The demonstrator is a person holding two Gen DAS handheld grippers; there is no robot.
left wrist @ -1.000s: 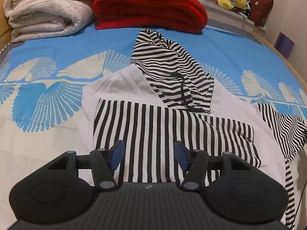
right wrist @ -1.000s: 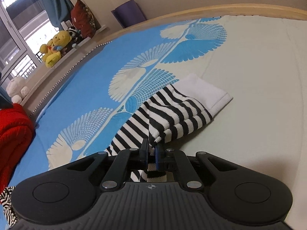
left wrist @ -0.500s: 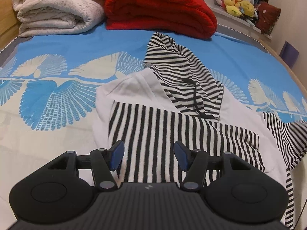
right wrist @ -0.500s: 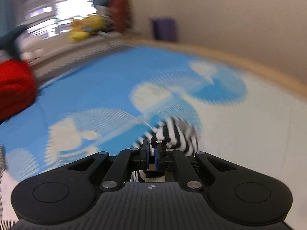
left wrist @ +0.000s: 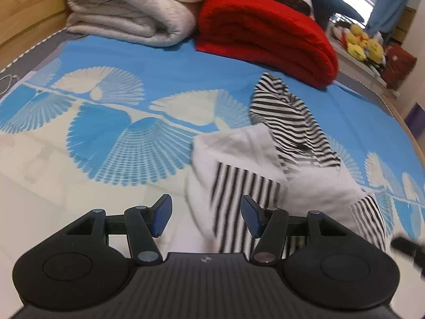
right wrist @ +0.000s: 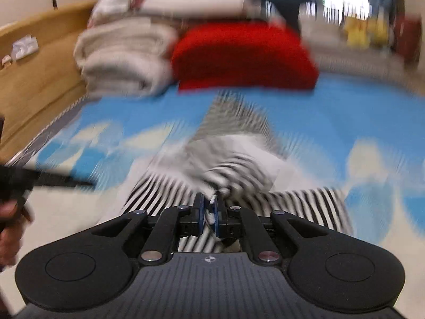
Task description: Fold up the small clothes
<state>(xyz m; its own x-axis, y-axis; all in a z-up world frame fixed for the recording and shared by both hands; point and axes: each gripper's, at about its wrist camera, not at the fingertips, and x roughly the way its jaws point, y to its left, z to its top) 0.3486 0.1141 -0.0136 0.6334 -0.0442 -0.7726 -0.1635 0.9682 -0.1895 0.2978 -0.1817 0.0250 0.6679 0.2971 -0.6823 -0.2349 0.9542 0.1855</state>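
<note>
Two folded blankets (left wrist: 260, 34) (cream, red) beyond striped hoodie (left wrist: 279, 159), left gripper (left wrist: 203, 212) wide, right gripper (right wrist: 209, 210) pinching its sleeve (right wrist: 300, 204).

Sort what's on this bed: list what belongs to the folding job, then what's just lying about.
Job:
- striped hoodie
- its sleeve, pinched in the right gripper
- left gripper, jaws open

Lying about:
- red blanket
- cream blanket
- yellow plush toys
</note>
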